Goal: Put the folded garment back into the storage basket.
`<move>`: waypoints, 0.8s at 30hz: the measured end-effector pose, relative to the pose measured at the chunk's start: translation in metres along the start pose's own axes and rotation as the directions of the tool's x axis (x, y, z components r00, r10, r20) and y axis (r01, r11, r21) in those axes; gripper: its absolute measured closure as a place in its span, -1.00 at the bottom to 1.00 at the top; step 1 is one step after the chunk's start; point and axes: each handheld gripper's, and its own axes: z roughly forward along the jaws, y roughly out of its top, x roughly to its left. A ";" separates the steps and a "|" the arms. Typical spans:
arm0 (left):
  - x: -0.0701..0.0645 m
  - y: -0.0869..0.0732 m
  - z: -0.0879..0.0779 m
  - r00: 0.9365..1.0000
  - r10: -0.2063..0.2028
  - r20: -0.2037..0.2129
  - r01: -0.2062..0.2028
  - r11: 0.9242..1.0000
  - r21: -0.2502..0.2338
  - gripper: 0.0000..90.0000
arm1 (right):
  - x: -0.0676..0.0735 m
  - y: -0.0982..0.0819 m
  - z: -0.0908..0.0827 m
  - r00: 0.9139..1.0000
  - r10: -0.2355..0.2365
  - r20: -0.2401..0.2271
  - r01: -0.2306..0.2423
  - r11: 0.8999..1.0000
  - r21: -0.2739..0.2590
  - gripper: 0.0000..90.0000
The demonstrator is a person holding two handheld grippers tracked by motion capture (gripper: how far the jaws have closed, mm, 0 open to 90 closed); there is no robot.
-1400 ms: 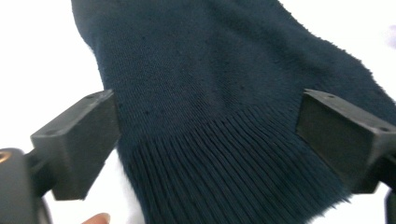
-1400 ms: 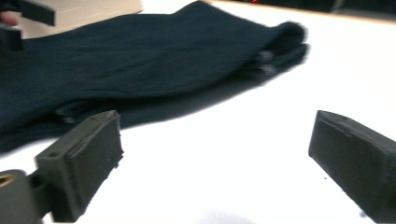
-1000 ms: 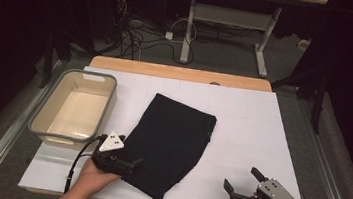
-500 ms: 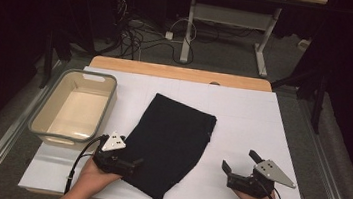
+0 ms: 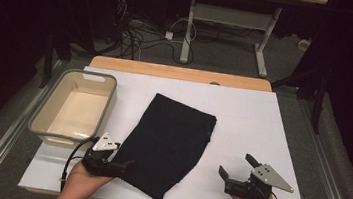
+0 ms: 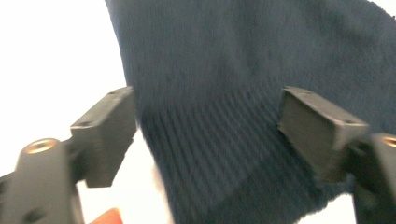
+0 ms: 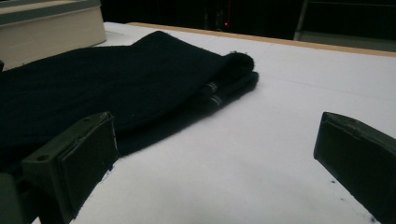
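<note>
A dark navy knitted garment (image 5: 169, 144) lies folded flat on the white table cover (image 5: 262, 124). My left gripper (image 5: 124, 166) sits at the garment's near left corner. In the left gripper view its jaws (image 6: 208, 126) straddle the ribbed hem (image 6: 219, 154); they have just been closing and still stand apart, with the cloth lying between them. My right gripper (image 5: 237, 167) rests open on the bare cover to the right of the garment. The right gripper view has the folded edge (image 7: 224, 88) ahead and left of the open jaws (image 7: 215, 154), with nothing between them.
A beige empty bin (image 5: 108, 103) with a grey rim stands at the left, beside the garment; its wall (image 7: 51, 28) appears in the right gripper view. A wooden table edge (image 5: 177, 72) runs along the back. Beyond it are cables and desk legs on the floor.
My right gripper has shifted left and slightly forward, toward the garment. The left hand has stayed at the garment's near corner.
</note>
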 end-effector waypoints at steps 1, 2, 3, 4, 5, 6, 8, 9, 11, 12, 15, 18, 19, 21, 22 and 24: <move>0.000 -0.001 -0.001 1.000 -0.002 0.001 0.002 1.000 0.000 -0.47 | 0.001 0.000 0.003 1.000 -0.007 -0.008 0.007 1.000 0.004 -0.99; 0.001 -0.003 -0.003 1.000 -0.009 0.002 0.009 1.000 -0.003 -0.43 | 0.002 0.000 0.005 1.000 -0.012 -0.013 0.013 1.000 0.008 -0.99; 0.002 -0.004 -0.005 1.000 -0.015 -0.004 0.015 1.000 0.001 -0.43 | 0.003 0.000 0.008 1.000 -0.017 -0.020 0.017 1.000 0.015 -0.99; 0.002 -0.005 -0.006 1.000 -0.016 -0.012 0.016 1.000 0.007 -0.43 | 0.004 0.000 0.010 1.000 -0.016 -0.026 0.016 1.000 0.021 -0.99; 0.003 -0.007 -0.006 1.000 -0.014 -0.020 0.014 1.000 0.015 -0.43 | 0.004 0.000 0.013 0.999 -0.021 -0.031 0.021 1.000 0.023 -0.99; 0.004 -0.008 -0.005 1.000 -0.024 -0.020 0.024 0.999 0.021 -0.44 | 0.005 0.000 0.014 0.999 -0.024 -0.035 0.025 0.999 0.026 -0.99; 0.006 -0.010 -0.001 0.998 -0.060 -0.004 0.061 0.997 0.037 -0.48 | 0.006 0.001 0.018 0.999 -0.032 -0.041 0.033 0.999 0.026 -0.99; 0.006 -0.010 0.003 0.997 -0.082 0.015 0.081 0.995 0.052 -0.48 | 0.006 0.001 0.019 0.998 -0.033 -0.044 0.035 0.999 0.027 -0.99; 0.009 -0.009 0.005 0.991 -0.128 0.039 0.125 0.990 0.071 -0.48 | 0.007 0.001 0.020 0.999 -0.028 -0.045 0.029 0.999 0.028 -0.99; 0.010 -0.009 0.006 0.988 -0.147 0.048 0.143 0.987 0.079 -0.48 | 0.007 0.001 0.021 0.999 -0.023 -0.047 0.024 0.999 0.026 -0.99; 0.007 -0.008 0.005 0.986 -0.147 0.078 0.140 0.986 0.090 -0.34 | 0.010 0.001 0.022 0.998 -0.029 -0.055 0.030 0.999 0.025 -0.99; 0.006 -0.009 0.005 0.983 -0.145 0.109 0.135 0.987 0.089 -0.08 | 0.012 0.001 0.022 0.998 -0.029 -0.058 0.031 0.999 0.026 -0.99; 0.007 -0.009 0.005 0.981 -0.145 0.128 0.135 0.987 0.087 -0.01 | 0.012 0.002 0.022 0.998 -0.027 -0.057 0.029 0.999 0.025 -0.99; 0.007 -0.009 0.006 0.979 -0.149 0.137 0.138 0.987 0.086 0.12 | 0.011 0.002 0.022 0.998 -0.025 -0.056 0.026 0.999 0.025 -0.99; 0.007 -0.010 0.006 0.975 -0.146 0.165 0.134 0.988 0.080 0.21 | 0.011 0.001 0.022 0.998 -0.026 -0.057 0.028 0.999 0.024 -0.99; 0.007 -0.011 0.007 0.974 -0.137 0.178 0.127 0.990 0.068 0.32 | 0.012 0.000 0.022 0.998 -0.021 -0.058 0.023 0.999 0.032 -0.99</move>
